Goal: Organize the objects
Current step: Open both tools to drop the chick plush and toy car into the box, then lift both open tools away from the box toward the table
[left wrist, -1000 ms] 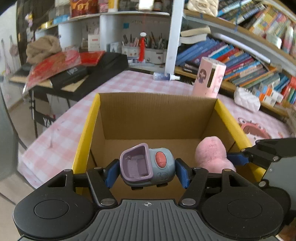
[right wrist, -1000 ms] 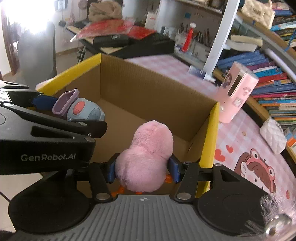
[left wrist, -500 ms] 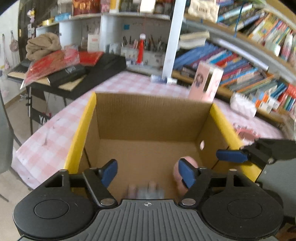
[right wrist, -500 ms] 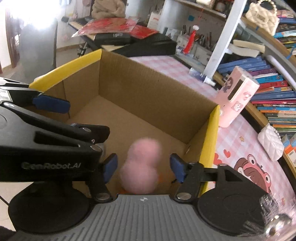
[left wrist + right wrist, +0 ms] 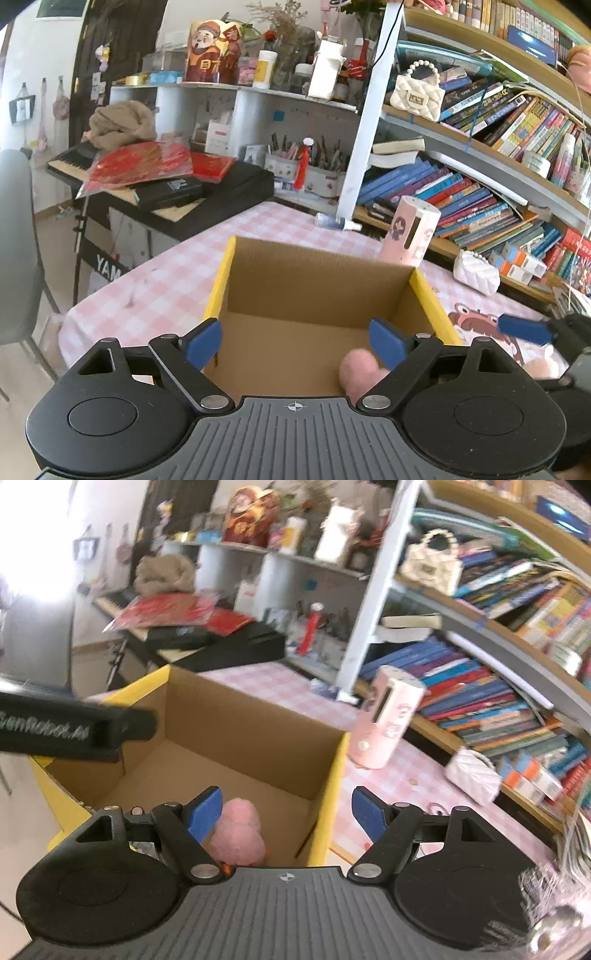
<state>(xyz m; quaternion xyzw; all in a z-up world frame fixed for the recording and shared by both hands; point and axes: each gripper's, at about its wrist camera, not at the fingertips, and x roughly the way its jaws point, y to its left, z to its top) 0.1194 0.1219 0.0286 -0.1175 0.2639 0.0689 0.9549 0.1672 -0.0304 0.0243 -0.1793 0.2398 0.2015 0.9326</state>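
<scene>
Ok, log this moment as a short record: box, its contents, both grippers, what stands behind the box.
box: open cardboard box with yellow rims, on the pink checked table
contents seen: pink plush toy on the box floor
left gripper: open, empty, above the box
right gripper: open, empty, straddling the box's right wall
behind box: pink cylindrical container, upright

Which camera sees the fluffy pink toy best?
The right wrist view: the pink plush toy lies on the cardboard box floor, mostly in sight. The left wrist view shows only a blurry part behind its own tongs.
</scene>
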